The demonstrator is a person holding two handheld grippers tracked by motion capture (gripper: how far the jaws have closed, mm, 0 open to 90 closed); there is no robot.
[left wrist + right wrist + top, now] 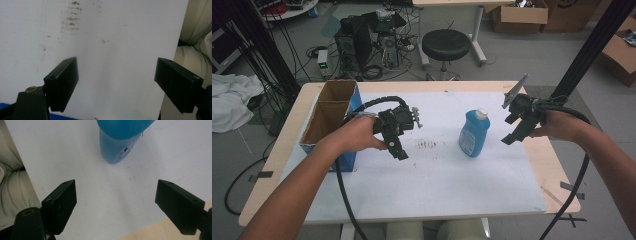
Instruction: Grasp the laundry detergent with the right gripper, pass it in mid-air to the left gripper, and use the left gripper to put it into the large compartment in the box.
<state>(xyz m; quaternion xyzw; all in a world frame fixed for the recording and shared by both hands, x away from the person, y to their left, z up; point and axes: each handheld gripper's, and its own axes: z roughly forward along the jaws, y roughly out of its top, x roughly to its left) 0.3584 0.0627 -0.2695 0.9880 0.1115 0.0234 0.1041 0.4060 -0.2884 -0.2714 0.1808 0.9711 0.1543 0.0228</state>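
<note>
- While both grippers hang above the worktop [427, 195] with nothing in them, the work looks barely begun — the blue bottle [474, 133] stands untouched on the white sheet, right of centre.
- Left gripper [398, 142]: held over the sheet just beside the cardboard box [328, 121], its jaws spread wide. The left gripper view shows bare white surface and a patch of brown smudges [71, 18] between them, and nothing grasped.
- Right gripper [514, 127]: raised near the right edge of the sheet, jaws likewise released. In the right gripper view the bottle [120, 147] stands ahead of the jaws and a little left of their centre line, near but not touched.
- Bottle: upright, white cap on, and apparently full of blue liquid — though the tint of the plastic makes the fill level hard to judge.
- Box: an open carton with blue sides at the left edge of the worktop, parted into two compartments by a cardboard divider. What can be seen of both compartments looks empty; the near one is partly hidden by the person's forearm.
- Done so far, by the look of things: nothing has been picked up or moved into the box.
- Left to do, as a judgement: close the right jaws on the bottle, lift it, and — if the box is its destination — carry it across to a compartment.
</note>
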